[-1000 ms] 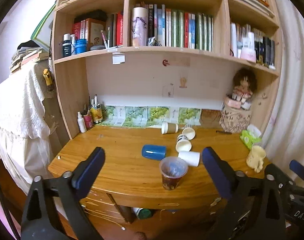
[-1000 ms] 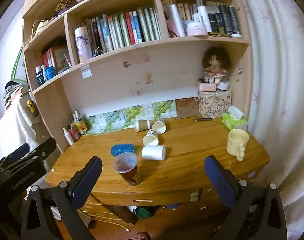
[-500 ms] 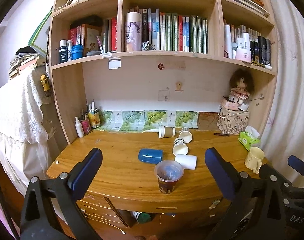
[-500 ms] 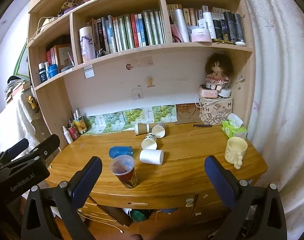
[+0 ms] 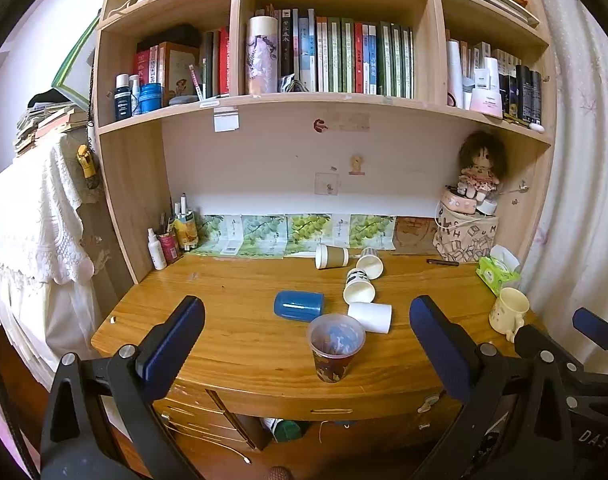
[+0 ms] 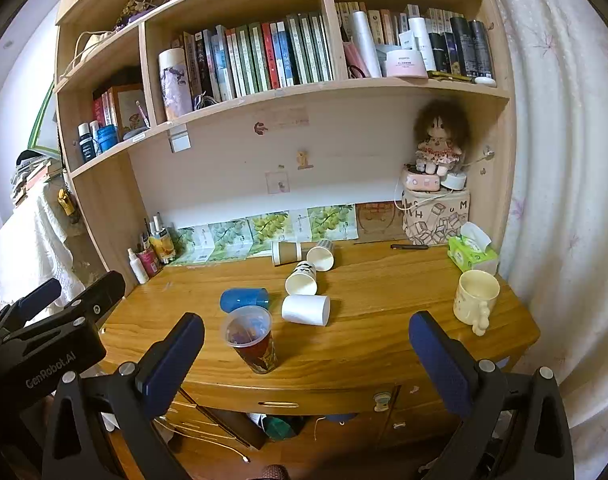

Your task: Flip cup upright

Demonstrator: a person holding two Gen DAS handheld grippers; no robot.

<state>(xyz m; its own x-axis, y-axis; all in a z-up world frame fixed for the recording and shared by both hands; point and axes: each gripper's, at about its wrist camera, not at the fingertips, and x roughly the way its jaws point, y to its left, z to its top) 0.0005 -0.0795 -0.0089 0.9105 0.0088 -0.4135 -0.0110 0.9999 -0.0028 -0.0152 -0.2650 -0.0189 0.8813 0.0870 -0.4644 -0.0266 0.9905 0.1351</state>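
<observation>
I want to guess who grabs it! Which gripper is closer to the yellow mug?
Right. The right gripper hangs off the desk's front with the yellow mug just beyond its right finger. The left gripper sits further left, past the right one.

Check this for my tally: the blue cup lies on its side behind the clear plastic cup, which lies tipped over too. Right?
Not quite. The blue cup does lie on its side behind it, but the clear plastic cup stands upright, mouth up. The left wrist view shows this.

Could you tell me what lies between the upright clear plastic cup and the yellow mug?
In the right wrist view, only bare wooden desk separates the clear plastic cup from the yellow mug.
</observation>
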